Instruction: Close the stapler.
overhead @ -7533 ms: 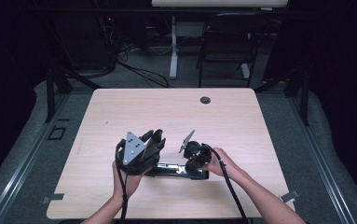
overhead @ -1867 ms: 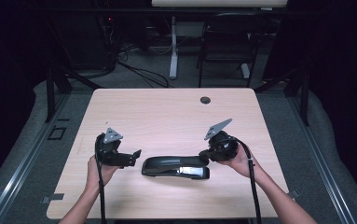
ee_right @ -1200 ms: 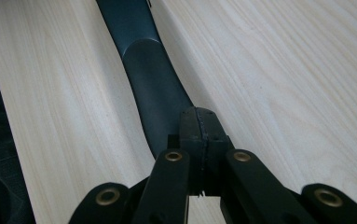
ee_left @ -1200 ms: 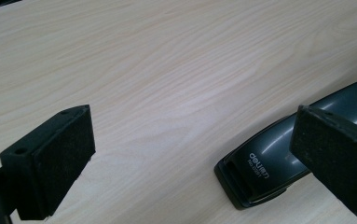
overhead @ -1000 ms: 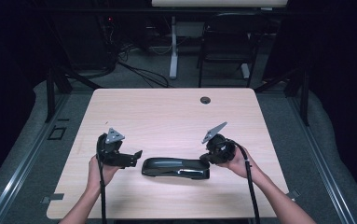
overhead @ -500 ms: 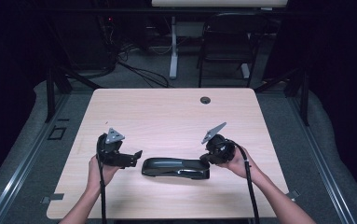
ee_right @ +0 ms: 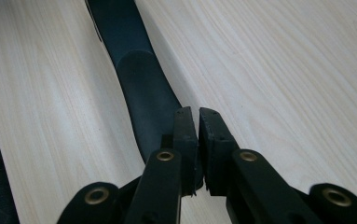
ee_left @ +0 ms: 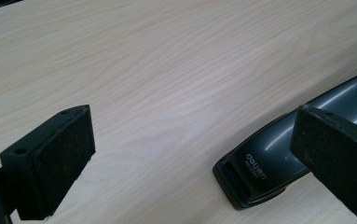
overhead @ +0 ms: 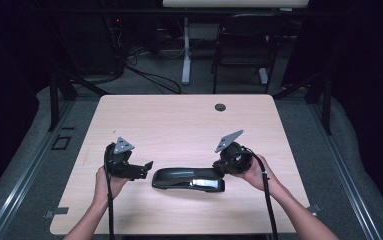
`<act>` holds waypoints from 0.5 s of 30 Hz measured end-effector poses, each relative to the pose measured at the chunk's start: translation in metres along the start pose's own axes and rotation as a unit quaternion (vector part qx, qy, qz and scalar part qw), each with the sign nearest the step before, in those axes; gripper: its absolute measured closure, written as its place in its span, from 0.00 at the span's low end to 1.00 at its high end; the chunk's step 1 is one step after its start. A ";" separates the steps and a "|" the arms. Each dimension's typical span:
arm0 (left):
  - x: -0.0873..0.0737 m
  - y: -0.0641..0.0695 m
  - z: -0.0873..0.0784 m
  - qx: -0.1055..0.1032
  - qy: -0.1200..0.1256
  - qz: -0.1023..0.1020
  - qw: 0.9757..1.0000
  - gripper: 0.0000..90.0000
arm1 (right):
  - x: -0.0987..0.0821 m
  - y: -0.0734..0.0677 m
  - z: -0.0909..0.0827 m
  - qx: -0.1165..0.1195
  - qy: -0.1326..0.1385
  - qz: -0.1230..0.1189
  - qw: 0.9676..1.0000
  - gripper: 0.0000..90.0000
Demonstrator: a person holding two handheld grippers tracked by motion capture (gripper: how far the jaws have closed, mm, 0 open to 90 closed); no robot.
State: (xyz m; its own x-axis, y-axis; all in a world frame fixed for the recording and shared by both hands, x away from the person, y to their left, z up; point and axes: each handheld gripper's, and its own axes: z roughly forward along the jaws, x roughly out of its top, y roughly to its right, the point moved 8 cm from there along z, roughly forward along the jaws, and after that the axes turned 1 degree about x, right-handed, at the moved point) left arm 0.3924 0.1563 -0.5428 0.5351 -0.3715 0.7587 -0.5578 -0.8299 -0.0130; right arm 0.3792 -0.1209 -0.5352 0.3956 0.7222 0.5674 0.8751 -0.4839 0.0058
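Note:
A black stapler [overhead: 189, 179] lies lengthwise near the table's front edge. My left gripper [overhead: 146, 169] is just off its left end, level with the table, jaws wide open. In the left gripper view the stapler's branded end [ee_left: 260, 163] sits before the right-hand pad [ee_left: 334, 158], untouched by either pad of the left gripper [ee_left: 197, 158]. My right gripper [overhead: 218, 169] points at the stapler's right end. In the right gripper view its jaws [ee_right: 198, 126] stand almost together over the stapler's near end [ee_right: 143, 88]; they have just parted a sliver, with nothing between them.
The pale wooden table [overhead: 179, 125] has a round cable hole [overhead: 220, 107] near its far edge. Behind the table a dark chair [overhead: 241, 50] and a white desk leg [overhead: 185, 55] stand on the floor. Cables trail from both grippers toward the person.
Within the last two seconds the right gripper came left and down to the stapler's right end. The left gripper and the stapler have stayed put.

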 end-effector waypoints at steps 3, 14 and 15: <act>0.000 0.000 0.000 0.000 0.000 0.001 1.000 0.00 | 0.001 -0.001 0.001 0.004 0.006 0.004 1.000 0.94; 0.000 -0.001 -0.001 -0.001 0.001 0.001 1.000 0.00 | 0.008 0.001 -0.013 -0.006 0.031 0.008 0.999 0.72; 0.000 -0.001 -0.001 -0.001 0.001 0.001 1.000 0.00 | 0.008 0.001 -0.013 -0.006 0.031 0.008 0.999 0.72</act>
State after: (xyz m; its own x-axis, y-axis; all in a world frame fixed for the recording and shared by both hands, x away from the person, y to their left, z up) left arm 0.3923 0.1574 -0.5419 0.5325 -0.3715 0.7606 -0.5596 -0.8287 -0.0130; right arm 0.3800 -0.1223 -0.5195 0.3908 0.6825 0.6176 0.8656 -0.5008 0.0057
